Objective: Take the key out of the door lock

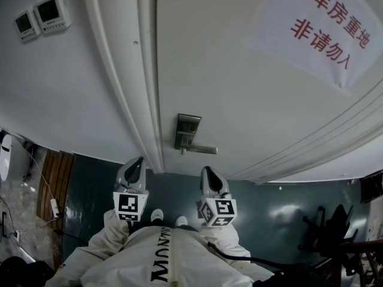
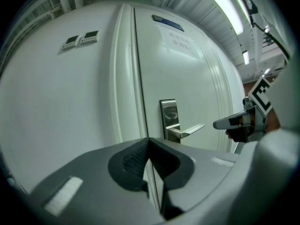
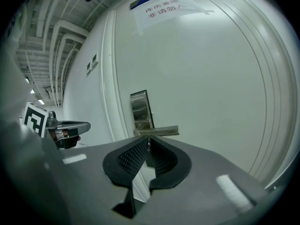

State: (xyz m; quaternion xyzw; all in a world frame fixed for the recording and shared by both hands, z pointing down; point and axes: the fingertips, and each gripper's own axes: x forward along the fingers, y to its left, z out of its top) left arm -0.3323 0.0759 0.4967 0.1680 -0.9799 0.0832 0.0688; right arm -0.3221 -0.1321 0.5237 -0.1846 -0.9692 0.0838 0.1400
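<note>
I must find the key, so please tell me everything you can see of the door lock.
The door lock is a tall rectangular plate of shiny silver metal, fixed flat on the white door near its left edge. A straight lever handle leaves its lower part and points horizontally right. Whether a key sits in it cannot be told. Nothing touches it.

The door (image 1: 251, 100) looks like smooth white paint with a soft sheen; the lock plate (image 1: 188, 130) and lever handle (image 1: 200, 150) are polished metal, pretty mirror-like; the sign (image 1: 326, 28) is plain matt paper. Both the left gripper (image 2: 149, 142) and right gripper (image 3: 148, 142) are matt grey plastic; their pads (image 3: 131, 157) are black, finely ribbed, rubbery-looking stuff.
</note>
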